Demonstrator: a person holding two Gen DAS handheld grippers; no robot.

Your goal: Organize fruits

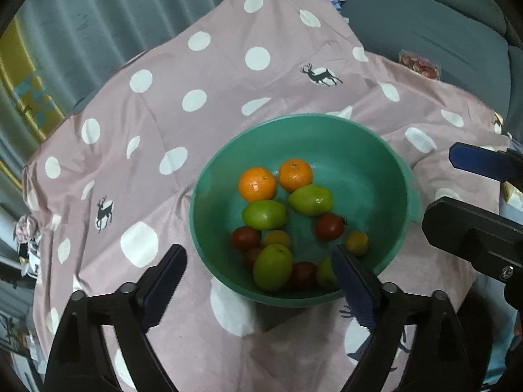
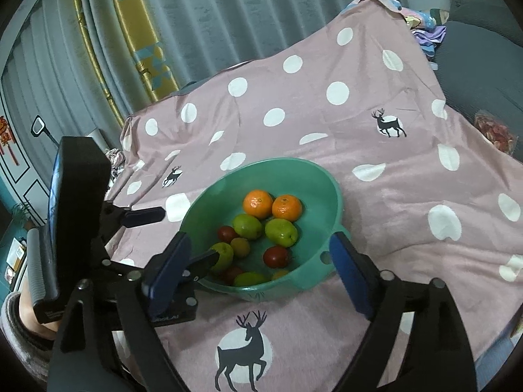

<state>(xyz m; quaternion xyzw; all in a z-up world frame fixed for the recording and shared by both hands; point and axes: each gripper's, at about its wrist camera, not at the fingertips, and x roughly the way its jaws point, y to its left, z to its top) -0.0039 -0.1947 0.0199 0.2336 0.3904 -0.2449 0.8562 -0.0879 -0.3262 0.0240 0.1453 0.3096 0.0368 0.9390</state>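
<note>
Setting: a pink cloth [image 1: 202, 170] with white dots and dark deer prints covers the surface; grey curtains [image 2: 228, 9] hang behind it.
Bowl: a green bowl [image 1: 327, 137] sits on the cloth, and every fruit in view lies inside it.
Oranges: two oranges [image 1: 257, 184] sit side by side at the far side of the bowl.
Green fruits: several green fruits [image 1: 264, 214] lie in the middle of the bowl and toward its near wall.
Small fruits: red fruits [image 1: 329, 226] and yellow fruits [image 1: 357, 242] are scattered among the green ones.
Left gripper: the left gripper [image 1: 258, 290] hangs over the near rim of the bowl, jaws spread wide, nothing between them.
Right gripper: the right gripper [image 2: 258, 271] hangs at the near side of the bowl, jaws also wide apart and empty, one blue pad just beside the bowl's handle.
</note>
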